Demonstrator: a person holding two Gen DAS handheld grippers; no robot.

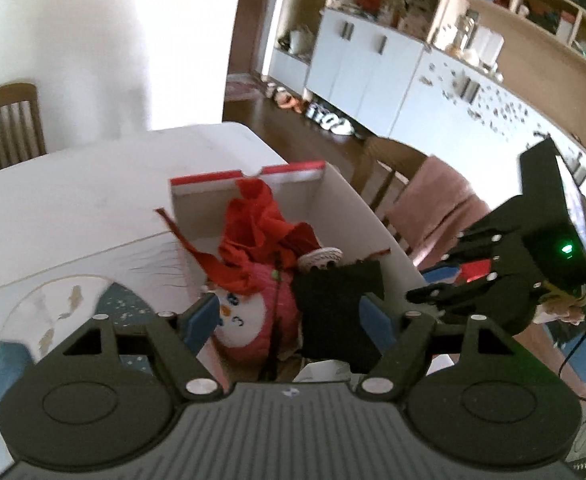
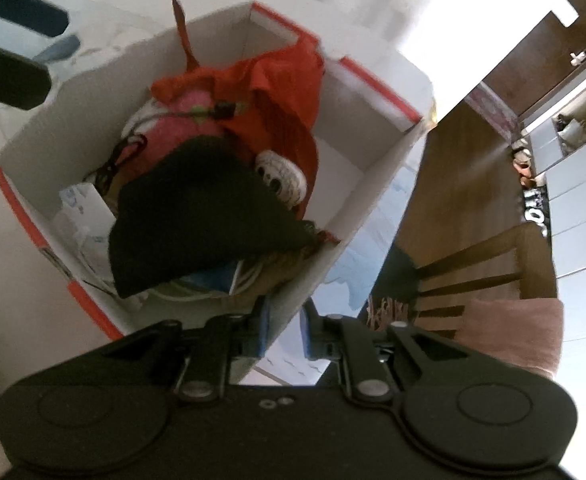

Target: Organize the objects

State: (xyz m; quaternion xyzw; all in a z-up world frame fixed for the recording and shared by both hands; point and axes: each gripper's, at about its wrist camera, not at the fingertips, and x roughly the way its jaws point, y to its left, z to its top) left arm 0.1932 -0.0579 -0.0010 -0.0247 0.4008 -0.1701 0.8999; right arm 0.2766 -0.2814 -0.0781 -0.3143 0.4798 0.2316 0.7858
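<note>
A white cardboard box with red trim [image 1: 357, 200] [image 2: 373, 184] stands on the white table. It holds a red cloth [image 1: 261, 224] [image 2: 281, 92], a pink plush toy [image 1: 261, 304] [image 2: 189, 120], a black cloth [image 1: 333, 312] [image 2: 197, 208], a white patterned shoe [image 2: 281, 176] and cables. My left gripper [image 1: 289, 318] is open above the box, its blue pads either side of the plush and black cloth. My right gripper [image 2: 285, 330] is shut on the box's near wall; it also shows in the left wrist view [image 1: 449, 280].
The white table [image 1: 73, 200] has a round blue-and-white mat [image 1: 53, 312] left of the box. A wooden chair with a pink cushion [image 2: 513, 328] stands by the table's edge. Another chair [image 1: 5, 120] is at the far left. White cabinets [image 1: 365, 64] line the far wall.
</note>
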